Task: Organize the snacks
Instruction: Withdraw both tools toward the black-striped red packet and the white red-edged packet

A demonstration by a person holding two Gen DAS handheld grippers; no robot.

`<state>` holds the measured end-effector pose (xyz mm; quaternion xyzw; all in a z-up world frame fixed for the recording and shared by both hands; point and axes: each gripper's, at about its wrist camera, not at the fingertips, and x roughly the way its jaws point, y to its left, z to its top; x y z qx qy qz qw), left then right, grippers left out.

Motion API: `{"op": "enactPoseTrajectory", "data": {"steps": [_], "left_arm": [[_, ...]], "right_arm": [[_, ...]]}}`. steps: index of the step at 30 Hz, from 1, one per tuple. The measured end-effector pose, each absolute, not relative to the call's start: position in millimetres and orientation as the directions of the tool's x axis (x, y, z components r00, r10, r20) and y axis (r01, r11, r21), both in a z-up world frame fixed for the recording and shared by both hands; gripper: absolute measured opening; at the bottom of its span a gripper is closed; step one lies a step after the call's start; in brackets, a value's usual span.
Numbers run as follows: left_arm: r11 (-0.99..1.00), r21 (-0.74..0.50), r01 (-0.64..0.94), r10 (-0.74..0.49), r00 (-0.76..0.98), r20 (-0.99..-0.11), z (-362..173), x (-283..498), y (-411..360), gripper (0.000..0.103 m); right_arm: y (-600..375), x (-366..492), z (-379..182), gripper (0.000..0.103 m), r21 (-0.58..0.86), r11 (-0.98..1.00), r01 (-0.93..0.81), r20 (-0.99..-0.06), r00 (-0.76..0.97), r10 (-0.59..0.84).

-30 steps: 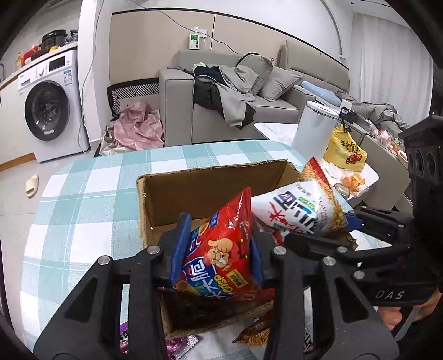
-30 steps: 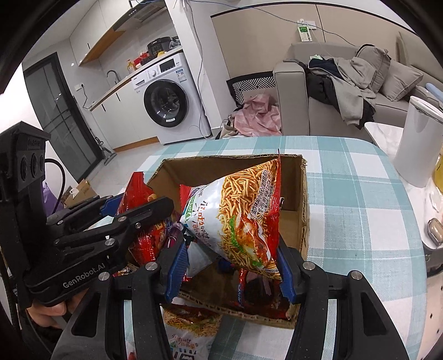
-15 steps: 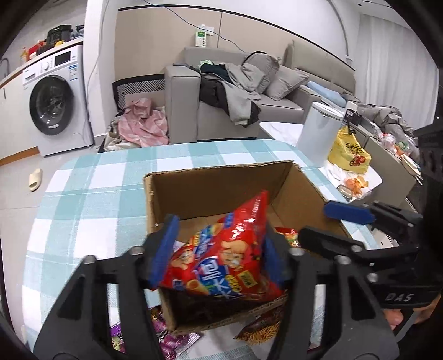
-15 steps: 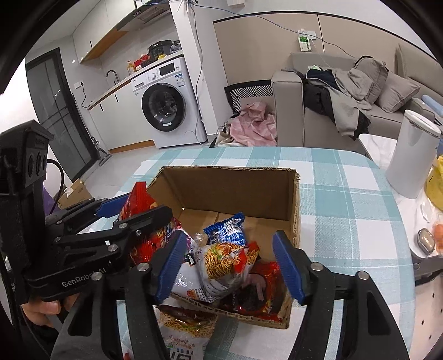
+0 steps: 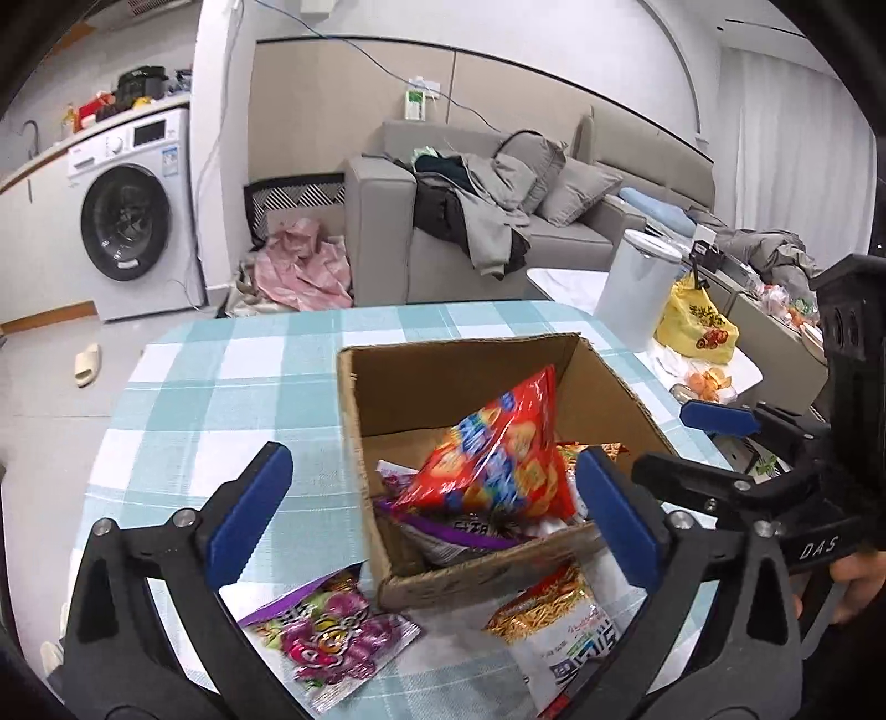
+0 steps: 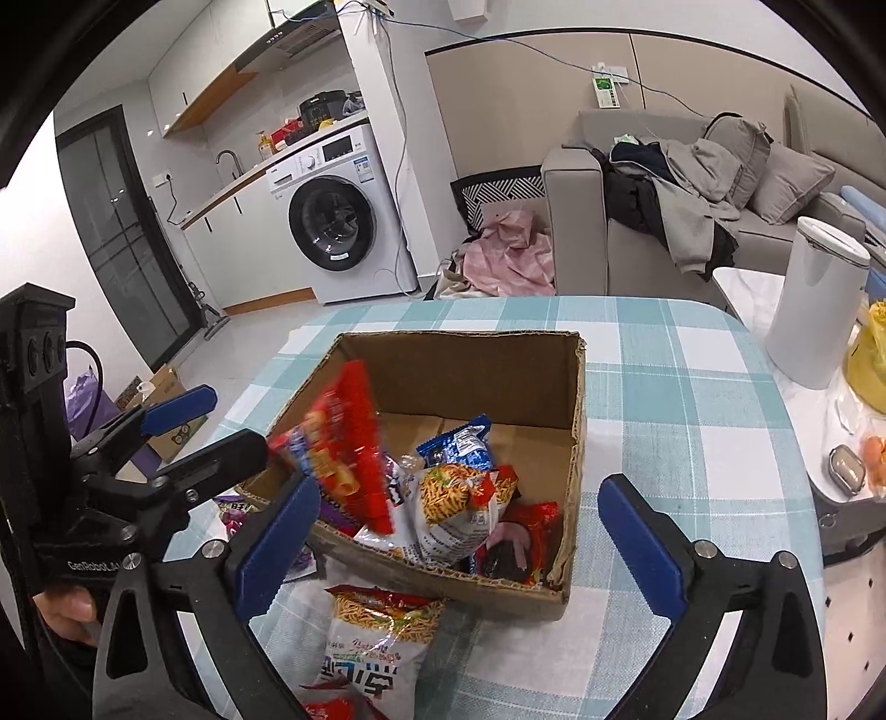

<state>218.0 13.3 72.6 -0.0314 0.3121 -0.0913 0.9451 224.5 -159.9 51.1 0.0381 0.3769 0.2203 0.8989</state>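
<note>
Left wrist: left gripper [image 5: 432, 498] jaws just spread wide, empty; red cracker bag [image 5: 493, 465] released, tilted in cardboard box [image 5: 470, 365] just beyond jaws. Right wrist: right gripper [image 6: 459, 531] jaws likewise just opened, empty; noodle snack bag [image 6: 454, 507] in box ahead.

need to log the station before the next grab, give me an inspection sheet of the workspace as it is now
surface: round table under a teal and white check cloth.
job's things: open cardboard box part filled; red snack bag leaning in it, noodle snack bag on the pile.
clutter: purple candy bag and white noodle bag on the cloth, outside the box's near wall.
grippers: left gripper and right gripper both open with nothing gripped; their jaws have just been opening.
cables: blue cable along the far wall.
surroundings: washing machine, grey sofa heaped with clothes, white bin.
</note>
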Motion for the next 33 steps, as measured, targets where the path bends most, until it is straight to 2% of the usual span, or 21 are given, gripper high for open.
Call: {"op": "enactPoseTrajectory", "data": {"steps": [18,33], "left_arm": [[0.985,-0.1,0.143,-0.175,0.799,-0.575,76,147,22,0.102],[0.983,-0.105,0.148,-0.181,0.78,-0.6,58,102,19,0.102]], "right_arm": [[-159,184,51,0.103,0.24,0.884,-0.402,-0.648,0.611,0.454],[-178,137,38,0.103,0.272,0.882,-0.386,-0.663,0.589,0.462]]}}
